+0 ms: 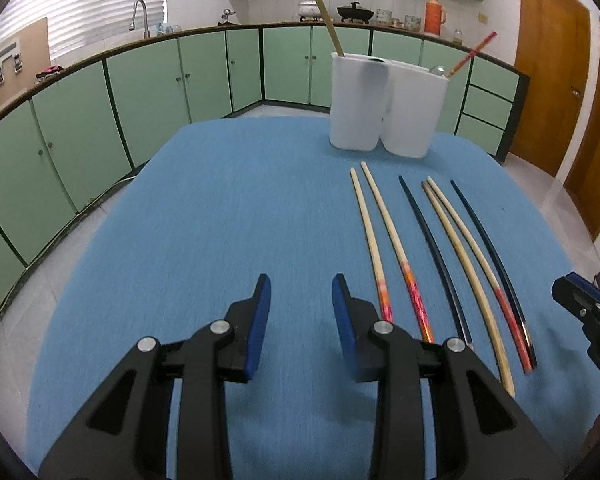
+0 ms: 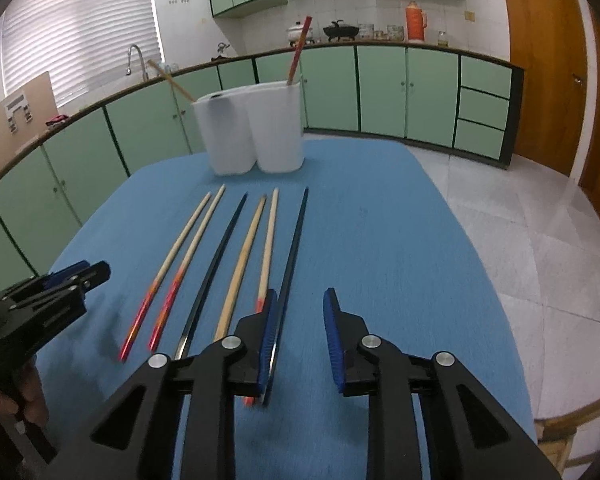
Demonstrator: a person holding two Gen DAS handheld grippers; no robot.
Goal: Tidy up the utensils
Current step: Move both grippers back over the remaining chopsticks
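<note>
Both jaws stand spread and hold nothing: the left gripper (image 1: 301,292) hovers over bare blue tablecloth (image 1: 228,200) with open room ahead and to its left, six chopsticks (image 1: 440,248) lying just to its right. Beyond them stands the white twin holder (image 1: 384,108) near the far edge. The right gripper (image 2: 300,308) hovers level, its left finger above the outermost dark chopstick (image 2: 294,248), bare cloth to its right.
</note>
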